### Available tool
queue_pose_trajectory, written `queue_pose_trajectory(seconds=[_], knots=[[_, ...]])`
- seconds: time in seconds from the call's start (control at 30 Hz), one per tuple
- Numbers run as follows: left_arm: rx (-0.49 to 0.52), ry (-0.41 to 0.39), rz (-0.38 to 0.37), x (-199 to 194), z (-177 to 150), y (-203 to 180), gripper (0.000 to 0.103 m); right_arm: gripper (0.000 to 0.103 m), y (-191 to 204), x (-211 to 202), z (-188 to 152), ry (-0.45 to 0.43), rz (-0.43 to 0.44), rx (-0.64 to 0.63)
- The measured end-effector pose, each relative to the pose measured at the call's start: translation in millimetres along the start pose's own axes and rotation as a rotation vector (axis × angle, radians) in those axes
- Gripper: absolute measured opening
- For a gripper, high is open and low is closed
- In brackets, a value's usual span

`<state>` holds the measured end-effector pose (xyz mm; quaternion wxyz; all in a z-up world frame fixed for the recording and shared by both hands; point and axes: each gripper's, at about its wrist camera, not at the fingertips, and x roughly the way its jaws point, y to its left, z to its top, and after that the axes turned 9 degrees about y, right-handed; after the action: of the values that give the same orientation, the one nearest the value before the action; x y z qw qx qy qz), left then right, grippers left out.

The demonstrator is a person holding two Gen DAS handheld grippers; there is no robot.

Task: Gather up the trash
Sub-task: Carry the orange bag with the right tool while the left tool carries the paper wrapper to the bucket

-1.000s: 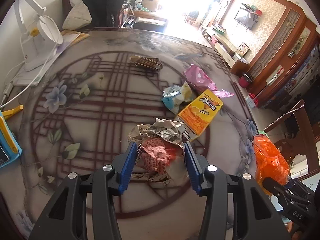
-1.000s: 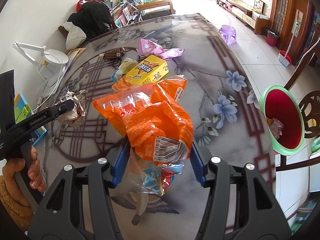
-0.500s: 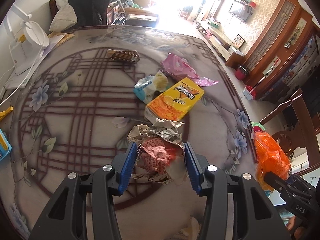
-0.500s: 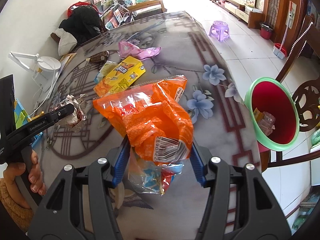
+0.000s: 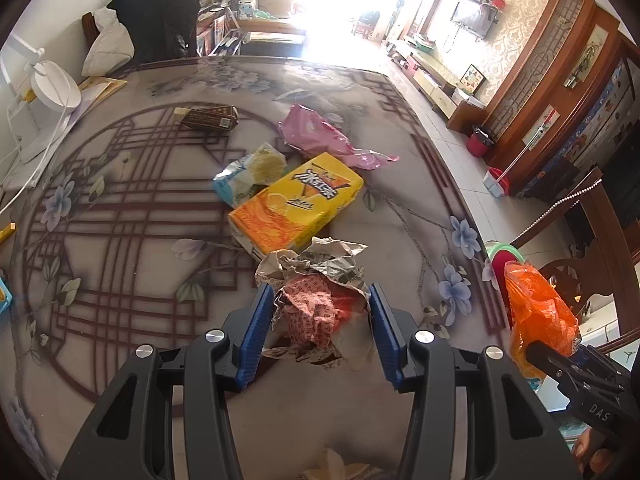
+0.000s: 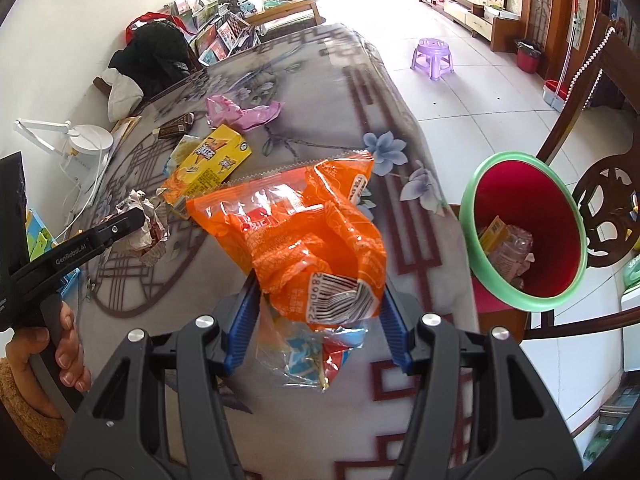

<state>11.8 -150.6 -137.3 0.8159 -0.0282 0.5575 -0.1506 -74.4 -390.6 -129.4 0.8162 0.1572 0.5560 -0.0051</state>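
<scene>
Our left gripper point(image 5: 320, 320) clamps crumpled paper point(image 5: 320, 280). Our right gripper point(image 6: 320, 316) clamps an orange bag point(image 6: 308, 232) near the bin point(image 6: 524, 232)

left wrist: close, angled down | right wrist: likewise | shared: table point(image 5: 360, 420)

A: Loose items on the table — count?
B: Four: one yellow carton point(image 5: 296, 204), one pink wrapper point(image 5: 320, 136), one brown box point(image 5: 208, 118), one pale blue-and-yellow packet point(image 5: 250, 174).
A: Items held up?
B: Two — one crumpled paper wad point(image 5: 320, 288), one orange bag point(image 6: 304, 232).
A: Bins?
B: One, green-rimmed point(image 6: 524, 232).
</scene>
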Motion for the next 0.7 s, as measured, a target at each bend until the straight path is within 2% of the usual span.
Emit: queue_pose_trajectory(seconds=[0.37, 0.7], knots=[[0.046, 0.022, -0.016, 17.0, 3.1, -52.4, 0.046, 0.054, -46.6, -7.3, 5.2, -0.003, -0.004, 0.025], [0.155, 0.039, -0.059, 28.5, 13.5, -119.2, 0.046, 0.054, -101.6, -24.7, 6.4, -0.042, -0.032, 0.118]])
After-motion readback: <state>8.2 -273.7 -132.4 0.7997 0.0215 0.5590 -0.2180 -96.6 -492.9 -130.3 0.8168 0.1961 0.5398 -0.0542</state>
